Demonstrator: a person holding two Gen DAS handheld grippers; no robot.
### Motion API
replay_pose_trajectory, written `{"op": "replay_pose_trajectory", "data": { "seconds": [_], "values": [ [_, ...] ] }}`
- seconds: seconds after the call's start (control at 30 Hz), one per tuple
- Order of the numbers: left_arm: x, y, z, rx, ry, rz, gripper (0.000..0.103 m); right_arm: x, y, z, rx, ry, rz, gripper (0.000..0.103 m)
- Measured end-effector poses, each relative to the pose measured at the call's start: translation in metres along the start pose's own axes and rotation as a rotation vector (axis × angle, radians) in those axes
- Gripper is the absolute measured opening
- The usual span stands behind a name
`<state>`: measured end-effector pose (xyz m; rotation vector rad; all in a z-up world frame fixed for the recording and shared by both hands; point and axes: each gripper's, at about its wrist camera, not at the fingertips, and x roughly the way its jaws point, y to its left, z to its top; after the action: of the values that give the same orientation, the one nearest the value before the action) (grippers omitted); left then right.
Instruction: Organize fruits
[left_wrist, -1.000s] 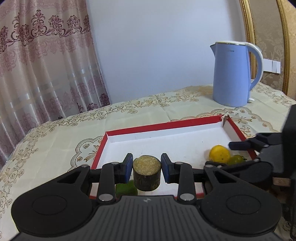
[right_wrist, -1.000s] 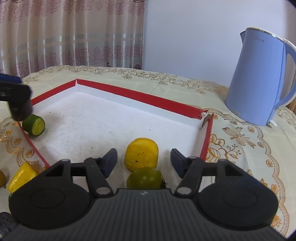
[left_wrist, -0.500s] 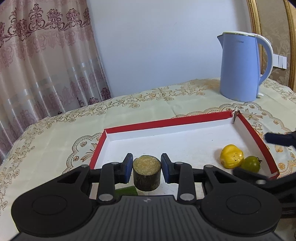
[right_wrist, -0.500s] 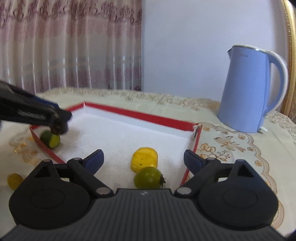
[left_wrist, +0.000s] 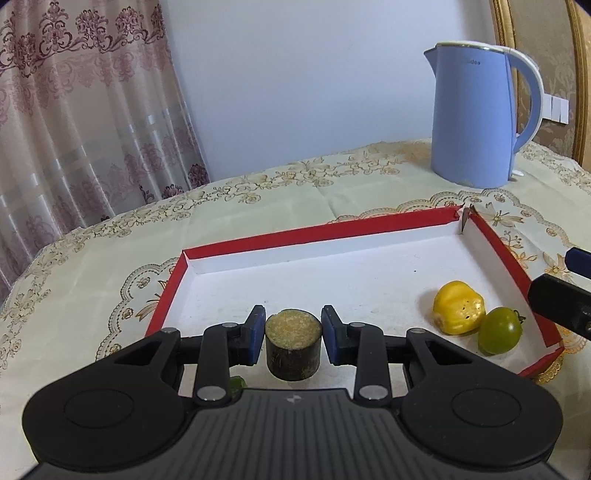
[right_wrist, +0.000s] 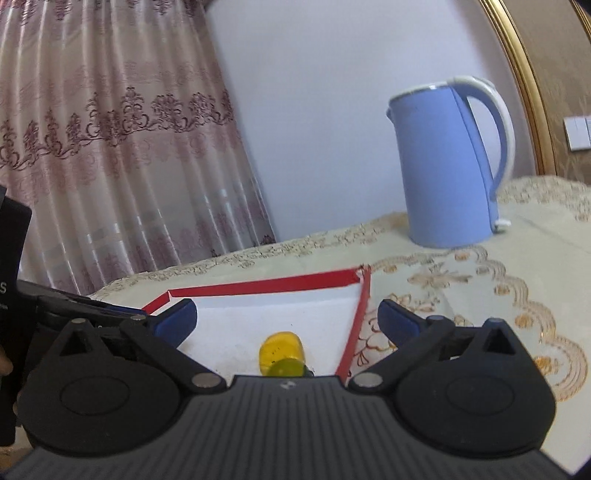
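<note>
My left gripper (left_wrist: 293, 334) is shut on a dark cylindrical fruit piece with a pale cut top (left_wrist: 292, 345), held over the near left part of the red-rimmed white tray (left_wrist: 317, 236). A yellow fruit (left_wrist: 458, 307) and a green tomato (left_wrist: 499, 335) lie in the tray's right corner. A green piece (left_wrist: 236, 383) peeks out under my left fingers. My right gripper (right_wrist: 286, 319) is open wide and empty, raised near the tray's right side (right_wrist: 258, 286); the yellow fruit (right_wrist: 280, 347) and green tomato (right_wrist: 286, 368) show just below it.
A blue electric kettle (left_wrist: 476, 118) stands on the embroidered tablecloth behind the tray's right corner, also in the right wrist view (right_wrist: 448, 162). Pink curtains (left_wrist: 74, 110) hang at the left. The right gripper's body (left_wrist: 561, 306) shows at the tray's right edge.
My right gripper has opened wider and drawn back and up from the yellow fruit and green tomato. My left gripper has moved slightly forward over the tray, still holding the dark piece.
</note>
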<state>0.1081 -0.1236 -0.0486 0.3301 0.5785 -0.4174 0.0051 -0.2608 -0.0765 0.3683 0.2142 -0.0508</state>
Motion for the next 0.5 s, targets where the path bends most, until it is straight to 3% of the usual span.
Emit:
{"op": "replay_pose_trajectory", "data": {
  "seconds": [0.23, 0.5],
  "values": [
    [0.013, -0.002, -0.004, 0.01, 0.03, -0.005, 0.032, 0.003, -0.001, -0.003, 0.005, 0.022, 0.003, 0.103],
    [0.017, -0.002, -0.004, 0.006, 0.009, -0.007, 0.032, 0.005, -0.002, -0.004, 0.019, 0.038, 0.007, 0.103]
  ]
}}
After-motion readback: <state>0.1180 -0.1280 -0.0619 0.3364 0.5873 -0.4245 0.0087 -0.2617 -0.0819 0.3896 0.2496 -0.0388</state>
